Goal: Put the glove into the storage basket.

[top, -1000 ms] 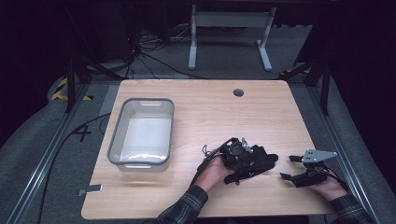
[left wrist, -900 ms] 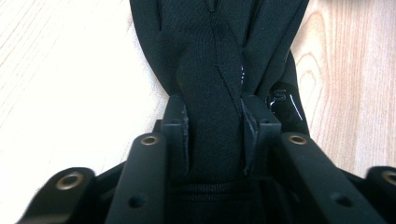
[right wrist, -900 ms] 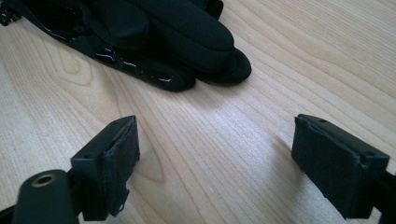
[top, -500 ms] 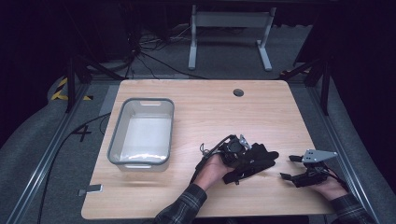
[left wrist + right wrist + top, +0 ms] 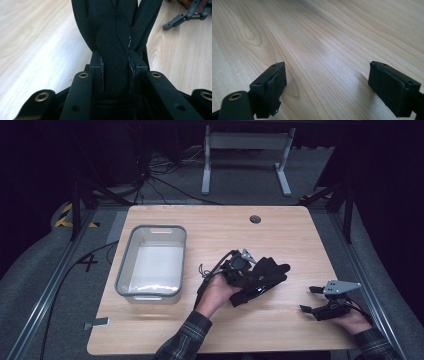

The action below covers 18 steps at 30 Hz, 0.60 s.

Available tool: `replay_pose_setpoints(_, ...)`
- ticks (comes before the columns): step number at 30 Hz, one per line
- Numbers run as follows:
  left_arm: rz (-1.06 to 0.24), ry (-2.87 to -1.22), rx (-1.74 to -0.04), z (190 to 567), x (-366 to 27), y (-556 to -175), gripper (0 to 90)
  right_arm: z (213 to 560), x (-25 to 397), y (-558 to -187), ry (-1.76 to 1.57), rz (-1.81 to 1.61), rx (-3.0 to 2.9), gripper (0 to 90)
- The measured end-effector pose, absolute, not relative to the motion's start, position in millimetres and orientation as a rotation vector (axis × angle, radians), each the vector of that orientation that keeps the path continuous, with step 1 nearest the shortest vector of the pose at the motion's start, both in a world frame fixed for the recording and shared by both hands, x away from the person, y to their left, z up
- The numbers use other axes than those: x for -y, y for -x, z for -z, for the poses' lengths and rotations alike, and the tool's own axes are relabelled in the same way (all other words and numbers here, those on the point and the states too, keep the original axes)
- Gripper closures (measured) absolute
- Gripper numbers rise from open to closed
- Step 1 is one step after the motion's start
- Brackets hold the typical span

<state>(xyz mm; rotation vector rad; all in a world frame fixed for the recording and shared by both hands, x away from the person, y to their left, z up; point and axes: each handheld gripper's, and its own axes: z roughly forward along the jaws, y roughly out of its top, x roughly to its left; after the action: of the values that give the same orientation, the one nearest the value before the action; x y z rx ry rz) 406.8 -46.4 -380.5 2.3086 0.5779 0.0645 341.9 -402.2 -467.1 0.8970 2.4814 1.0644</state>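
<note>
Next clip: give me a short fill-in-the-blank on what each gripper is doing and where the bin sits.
1. The left gripper is shut on a black ____.
2. The right gripper has its jaws ____, with nothing but bare table between them.
3. The grey bin stands to the ____ of the left gripper in the high view.
4. The inside of the bin is ____.

Missing words: glove; open; left; empty

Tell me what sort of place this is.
Probably a lab or recording workspace, not a home. A bare wooden table with a cable hole stands among dark drapes, loose floor cables and yellow-black hazard tape. On it sit a grey bin and a black glove, clamped by the left gripper.
</note>
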Motion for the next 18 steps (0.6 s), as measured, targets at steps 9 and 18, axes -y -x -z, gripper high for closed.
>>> replay_pose_setpoints(9,-0.115,-2.266,-0.649,359.8,12.1,-414.9,70.6,467.1,402.1,-341.9,-0.897,-1.065,-2.481,15.5)
replay_pose_setpoints(18,-0.187,-2.215,-0.747,342.8,-33.5,-422.5,70.4,467.1,402.1,-341.8,-0.897,-1.065,-2.482,15.5)
